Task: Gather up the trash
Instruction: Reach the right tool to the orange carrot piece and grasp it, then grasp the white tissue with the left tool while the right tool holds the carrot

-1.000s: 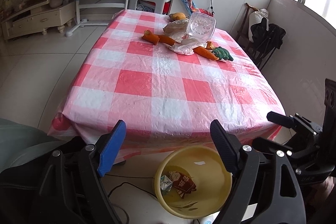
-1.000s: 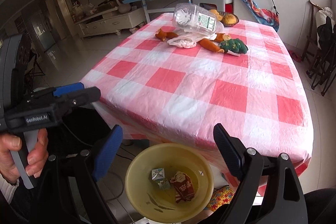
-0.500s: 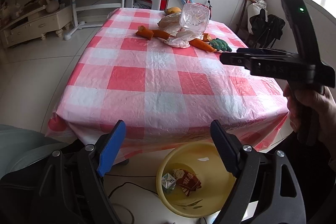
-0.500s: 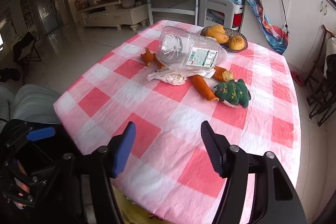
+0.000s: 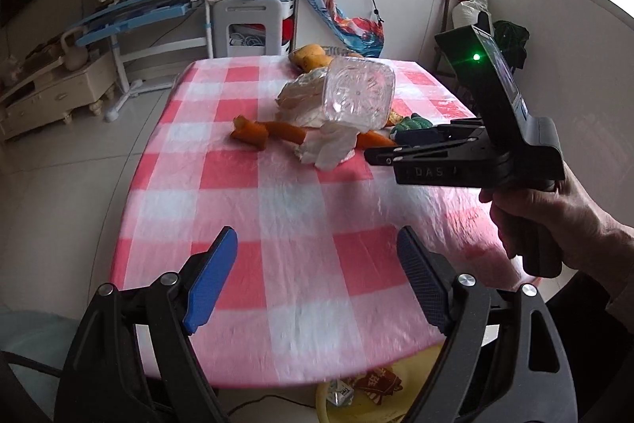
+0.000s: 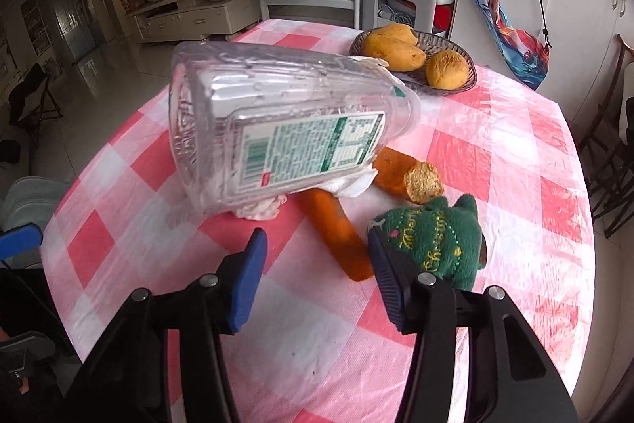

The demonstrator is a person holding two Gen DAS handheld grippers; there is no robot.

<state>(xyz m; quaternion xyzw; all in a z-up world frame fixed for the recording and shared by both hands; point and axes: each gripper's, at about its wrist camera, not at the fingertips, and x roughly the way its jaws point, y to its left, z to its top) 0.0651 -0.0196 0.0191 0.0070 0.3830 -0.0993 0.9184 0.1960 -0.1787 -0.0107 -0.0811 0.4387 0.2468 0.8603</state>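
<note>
Bottle (image 6: 277, 129) on its side, base toward camera, neck away toward basket (image 6: 455, 46).

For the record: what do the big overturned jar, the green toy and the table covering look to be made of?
Jar: clear rigid plastic, see-through ribbed walls, glossy glare, printed paper-like label. Green toy: knitted yarn, fuzzy, visible stitches and embroidered lettering. Table covering: likely thin plastic sheet, crinkled and shiny, though coated cloth cannot be ruled out.

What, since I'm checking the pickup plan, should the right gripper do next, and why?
Probably lower onto the carrot. The right gripper hangs above it. Its jaws have just been closing and grip nothing, and the carrot lies in line between them, so it looks like the nearest trash to take.
</note>
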